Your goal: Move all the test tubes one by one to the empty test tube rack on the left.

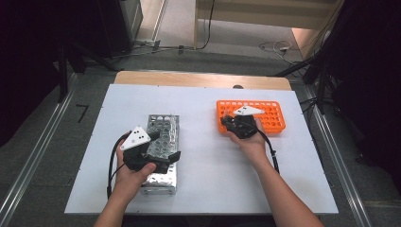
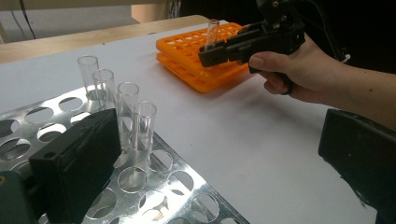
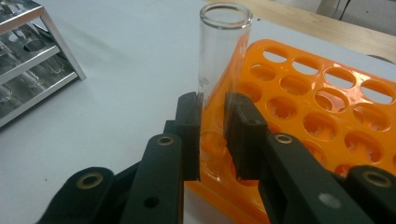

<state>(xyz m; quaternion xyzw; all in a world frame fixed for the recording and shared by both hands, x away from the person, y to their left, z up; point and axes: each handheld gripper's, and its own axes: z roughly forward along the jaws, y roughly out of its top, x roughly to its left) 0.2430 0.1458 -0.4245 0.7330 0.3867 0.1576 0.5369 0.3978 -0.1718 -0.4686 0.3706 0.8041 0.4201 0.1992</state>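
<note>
The right claw (image 3: 212, 135) is clamped on a glass test tube (image 3: 219, 70) standing at the orange rack's (image 3: 327, 107) near corner, the left claw (image 2: 196, 154) gapes beside the metal rack (image 2: 154, 196); next, I judge, a straight lift clear.

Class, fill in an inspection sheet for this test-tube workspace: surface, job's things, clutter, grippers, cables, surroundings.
Surface: white board on a wooden table, bare between the racks.
Job's things: glass tube upright at the orange rack; four tubes standing in the metal rack.
Clutter: nothing seen.
Grippers: right gripper shut on the glass tube; left gripper open over the metal rack.
Cables: black cable trails from the left gripper; more on the floor.
Surroundings: grey floor, dark equipment at the sides.
</note>
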